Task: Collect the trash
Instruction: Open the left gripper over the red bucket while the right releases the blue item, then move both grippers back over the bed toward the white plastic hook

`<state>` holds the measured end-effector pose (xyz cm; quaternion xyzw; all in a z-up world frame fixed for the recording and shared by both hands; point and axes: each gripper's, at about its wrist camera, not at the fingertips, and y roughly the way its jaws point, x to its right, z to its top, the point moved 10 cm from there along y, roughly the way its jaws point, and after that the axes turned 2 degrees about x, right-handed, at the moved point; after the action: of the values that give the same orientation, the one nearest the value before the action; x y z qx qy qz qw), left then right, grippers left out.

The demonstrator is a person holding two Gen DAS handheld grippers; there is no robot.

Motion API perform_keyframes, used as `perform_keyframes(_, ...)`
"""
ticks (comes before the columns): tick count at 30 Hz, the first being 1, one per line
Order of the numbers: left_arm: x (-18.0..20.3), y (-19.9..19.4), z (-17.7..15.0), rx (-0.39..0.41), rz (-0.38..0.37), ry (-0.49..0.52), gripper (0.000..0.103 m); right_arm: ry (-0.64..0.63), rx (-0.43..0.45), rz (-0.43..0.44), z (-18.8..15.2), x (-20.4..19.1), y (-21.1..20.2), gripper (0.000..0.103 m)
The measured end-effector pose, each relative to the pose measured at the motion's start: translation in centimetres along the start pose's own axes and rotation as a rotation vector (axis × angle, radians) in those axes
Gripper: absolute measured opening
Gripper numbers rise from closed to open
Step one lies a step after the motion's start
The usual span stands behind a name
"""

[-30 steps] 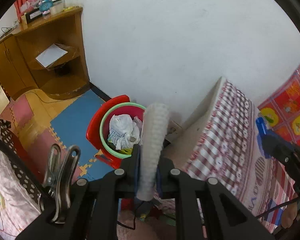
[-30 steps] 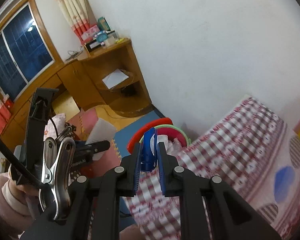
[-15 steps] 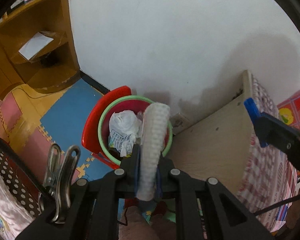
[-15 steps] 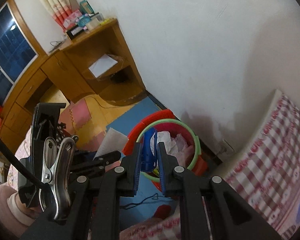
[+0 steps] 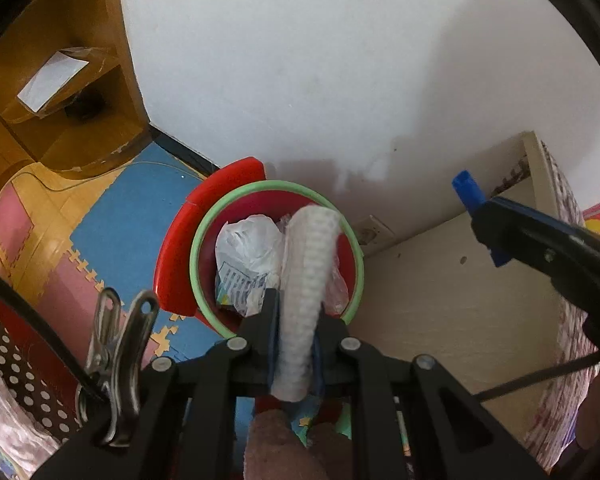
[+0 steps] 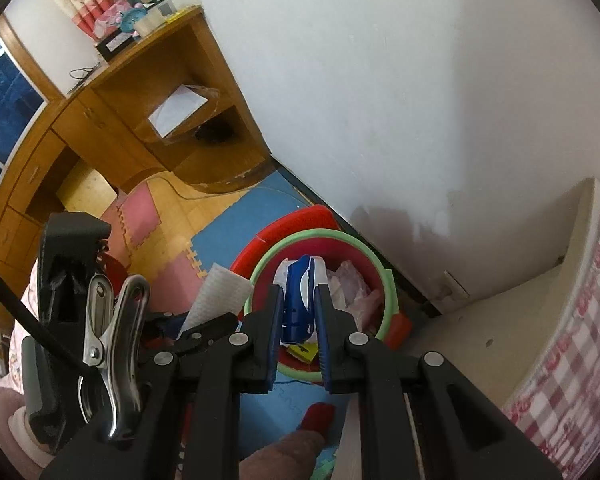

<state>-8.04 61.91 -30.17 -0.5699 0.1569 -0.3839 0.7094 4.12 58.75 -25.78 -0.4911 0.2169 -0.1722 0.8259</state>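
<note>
A: Item one, nearest: left claw (image 5: 294, 344). State?

B: Clenched on a white ribbed foam sleeve (image 5: 306, 280), held upright between the jaws. Its upper end stands in line with the mouth of the bin, seen from above.

A: Item two: right claw (image 6: 298, 322).

B: Clenched on a blue-and-white wrapper (image 6: 298, 300), pinched flat between the blue pads. In the left view that claw shows off to the right, over the pale side of the bed (image 5: 440, 280).

A: Item three, beyond both claws.

B: Red trash bin (image 5: 276, 256) with a green rim, on the blue foam floor mat (image 5: 112, 224), close against the white wall (image 5: 340, 60). Already holds crumpled white bags and paper. A red curved piece hugs its left side; what it is I cannot tell.

A: Farthest?

B: Wooden corner shelf (image 6: 160, 92) with a sheet of paper in one compartment, well apart from the bin.

A: Step in hand?

B: Judged: carrying two pieces of trash to the bin, both claws angled down over it. Nothing dropped yet.

A: Next move calls for?

B: Bringing each load squarely inside the green rim, then loosening the jaws. The long sleeve may catch on the rim or tip out, so lower it end-first.
</note>
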Motion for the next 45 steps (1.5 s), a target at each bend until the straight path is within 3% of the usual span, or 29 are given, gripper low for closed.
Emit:
perform_keyframes(6,0.1,0.8,0.8,-0.004,-0.012,0.007,0.015,-0.002,-0.001,0.009,0.4,0.1,0.5,0.017)
perform_keyframes(8,0.0,0.9,1.1,-0.009,-0.013,0.001,0.025,-0.001,0.002,0.005,0.3,0.2,0.5,0.017)
perform_keyframes(16,-0.7,1.0,1.7,-0.02,-0.007,-0.012,0.034,0.01,0.014,0.007,0.2,-0.1,0.0,0.02)
perform_keyframes(29,-1.0,-1.0,1.7,-0.006,-0.011,-0.002,0.034,0.032,0.084,0.015,0.3,-1.5,-3.8,0.02)
perform_keyframes(45,0.7,-8.1,1.6,0.076,-0.016,0.065,0.034,0.026,0.185,0.04,-2.5,-4.3,-12.2,0.02)
